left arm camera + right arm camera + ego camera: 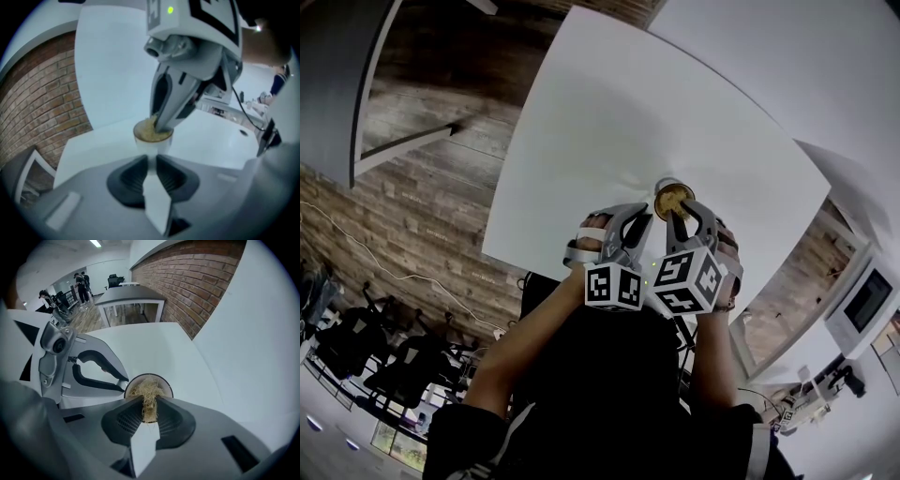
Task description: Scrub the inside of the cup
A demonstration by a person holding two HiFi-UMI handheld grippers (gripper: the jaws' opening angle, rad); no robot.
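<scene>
One cup point(143, 144) on white table point(609, 112): left claw point(152, 159) clamps it, right claw point(149, 409) pinches fibre scrubber point(147, 392) inside.

My left gripper point(645, 217) and right gripper point(677, 214) are grey, with black ribbed pads point(127, 420); each bears a white marker cube point(614, 286). My top point(600, 394) is black.

A white square tabletop point(609, 112) stands on a brown wood-plank floor point(422, 216). A red brick wall point(197, 282) runs beside a grey desk point(131, 294). Black office chairs point(356, 347) cluster well apart.
</scene>
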